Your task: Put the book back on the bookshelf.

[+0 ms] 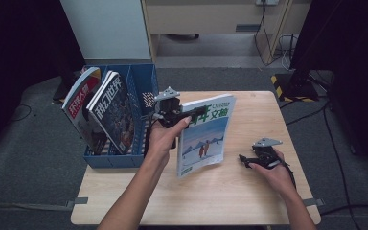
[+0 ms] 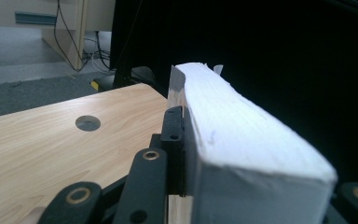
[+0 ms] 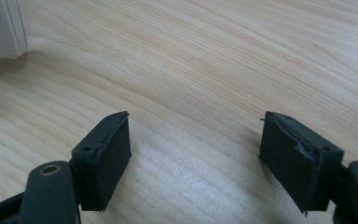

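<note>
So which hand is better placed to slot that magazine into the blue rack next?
Left. The left gripper already clamps the magazine, lifted beside the blue rack. The right gripper is open over the table, farther from it.

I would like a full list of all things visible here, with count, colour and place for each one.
magazine: one, blue and white cover, held upright over the table middle in the left gripper.
file rack: one, blue, at the table's left edge.
rack magazines: two, red-white and dark covers, leaning in the rack.
table: one, light wood, centre.
left gripper: one, black, shut on the magazine's edge.
right gripper: one, black, jaws open, low over the table at right.
</note>
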### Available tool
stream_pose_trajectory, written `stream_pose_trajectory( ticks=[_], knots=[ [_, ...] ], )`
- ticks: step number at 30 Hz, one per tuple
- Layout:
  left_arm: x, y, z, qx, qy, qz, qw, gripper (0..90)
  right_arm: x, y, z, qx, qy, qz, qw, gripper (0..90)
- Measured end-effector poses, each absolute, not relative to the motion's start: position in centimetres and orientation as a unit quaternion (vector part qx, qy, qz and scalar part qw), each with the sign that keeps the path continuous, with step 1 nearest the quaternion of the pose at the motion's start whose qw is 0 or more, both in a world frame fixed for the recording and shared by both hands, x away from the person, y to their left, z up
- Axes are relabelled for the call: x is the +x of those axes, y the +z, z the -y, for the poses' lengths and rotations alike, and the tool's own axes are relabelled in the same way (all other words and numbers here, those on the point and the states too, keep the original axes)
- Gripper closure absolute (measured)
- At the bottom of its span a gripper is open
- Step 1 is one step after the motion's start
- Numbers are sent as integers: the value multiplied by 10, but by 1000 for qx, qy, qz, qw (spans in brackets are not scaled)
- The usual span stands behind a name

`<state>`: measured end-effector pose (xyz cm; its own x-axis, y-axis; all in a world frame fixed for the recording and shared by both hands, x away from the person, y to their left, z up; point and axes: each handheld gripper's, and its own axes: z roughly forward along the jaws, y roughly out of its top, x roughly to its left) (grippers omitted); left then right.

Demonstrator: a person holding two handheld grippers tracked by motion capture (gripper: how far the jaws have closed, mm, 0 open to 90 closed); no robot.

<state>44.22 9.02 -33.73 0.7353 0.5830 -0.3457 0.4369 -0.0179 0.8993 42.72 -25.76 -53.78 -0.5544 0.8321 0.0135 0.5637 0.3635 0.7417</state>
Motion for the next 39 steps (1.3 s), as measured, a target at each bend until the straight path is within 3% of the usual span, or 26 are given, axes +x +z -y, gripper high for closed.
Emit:
stream_pose_trajectory(
  ticks=[39],
  knots=[
    [438, -319, -108, 690, 84, -370, 617, 733, 428, -538, 257, 433, 360, -804, 188, 240]
  ],
)
